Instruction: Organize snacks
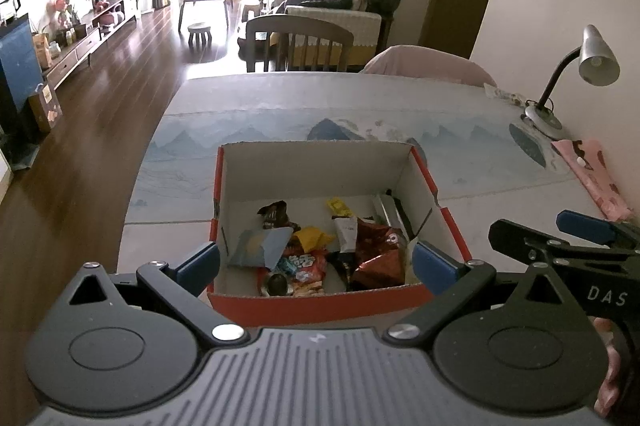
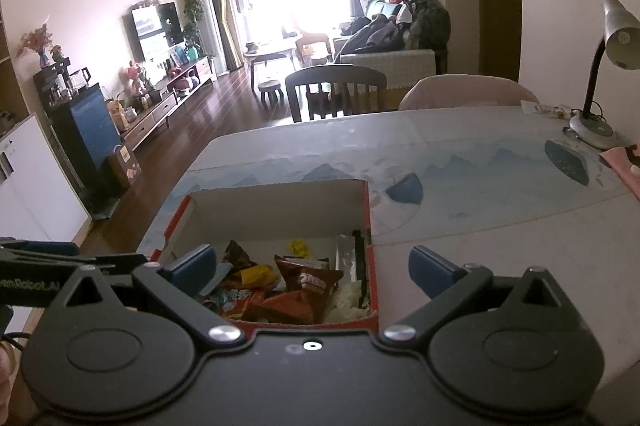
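**Me:** Snacks (image 1: 312,250) all sit in the red cardboard box (image 1: 448,222) on the table (image 1: 280,106), heaped against its near wall. I see no packet left out on the tablecloth, so I judge the gathering done or close to it.

**Helper:** And your tools?

**Me:** My left gripper (image 1: 316,262) hangs over the near end of the box, blue fingers spread wide with nothing between them. My right gripper (image 2: 312,268) is likewise spread and empty, over the box's right near corner. In the left view the right one shows off to the side, beside the box.

**Helper:** What could go wrong from here?

**Me:** If I reach in to sort, the crinkly bags are the worry. The brown foil bag (image 2: 316,280) overlaps the orange packet (image 1: 306,266), so a pinch could catch two wrappers at once, or slip off the glossy film. The box looks light, too; a finger pad (image 1: 434,266) coming down on the near wall could tip it or slide it toward the table edge on my left.

**Helper:** Anything else nearby?

**Me:** A desk lamp (image 1: 592,66) and a pink cloth (image 1: 592,174), both well apart from the box.
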### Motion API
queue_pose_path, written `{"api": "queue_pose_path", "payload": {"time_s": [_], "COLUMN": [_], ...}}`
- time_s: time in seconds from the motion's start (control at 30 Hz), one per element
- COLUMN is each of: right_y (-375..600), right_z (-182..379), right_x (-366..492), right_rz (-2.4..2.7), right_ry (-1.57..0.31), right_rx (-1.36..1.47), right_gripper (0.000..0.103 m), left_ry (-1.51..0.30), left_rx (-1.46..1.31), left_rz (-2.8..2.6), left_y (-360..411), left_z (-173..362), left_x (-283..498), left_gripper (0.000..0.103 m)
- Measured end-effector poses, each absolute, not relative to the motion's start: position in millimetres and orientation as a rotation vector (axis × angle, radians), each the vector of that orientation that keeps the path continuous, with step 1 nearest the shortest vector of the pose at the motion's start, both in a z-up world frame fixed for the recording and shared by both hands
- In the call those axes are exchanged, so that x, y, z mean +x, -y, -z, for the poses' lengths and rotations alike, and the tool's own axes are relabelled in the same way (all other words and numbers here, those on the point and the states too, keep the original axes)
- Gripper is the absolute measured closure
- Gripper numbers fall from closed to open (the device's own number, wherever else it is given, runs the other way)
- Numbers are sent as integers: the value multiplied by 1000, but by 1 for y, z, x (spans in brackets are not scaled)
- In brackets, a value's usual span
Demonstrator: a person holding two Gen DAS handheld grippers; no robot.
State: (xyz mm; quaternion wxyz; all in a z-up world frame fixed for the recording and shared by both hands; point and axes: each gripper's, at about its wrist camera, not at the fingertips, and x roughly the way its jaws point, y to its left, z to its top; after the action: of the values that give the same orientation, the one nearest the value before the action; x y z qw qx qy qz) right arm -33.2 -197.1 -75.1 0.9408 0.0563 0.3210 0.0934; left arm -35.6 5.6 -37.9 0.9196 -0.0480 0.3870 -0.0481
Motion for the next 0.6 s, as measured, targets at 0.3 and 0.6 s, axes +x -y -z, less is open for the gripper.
{"api": "queue_pose_path", "payload": {"time_s": [0.3, 0.6], "right_y": [197, 197], "right_z": [78, 79], "right_x": [-31, -28], "right_rz": [-188, -175], "right_ry": [-668, -669], "right_rx": [118, 117], "right_gripper": [0, 0], "left_ry": [-827, -832], "left_rx": [-109, -103], "left_rz": [107, 125], "left_y": [-9, -10], "left_z": [42, 43], "left_x": [-37, -38], "left_gripper": [0, 0]}}
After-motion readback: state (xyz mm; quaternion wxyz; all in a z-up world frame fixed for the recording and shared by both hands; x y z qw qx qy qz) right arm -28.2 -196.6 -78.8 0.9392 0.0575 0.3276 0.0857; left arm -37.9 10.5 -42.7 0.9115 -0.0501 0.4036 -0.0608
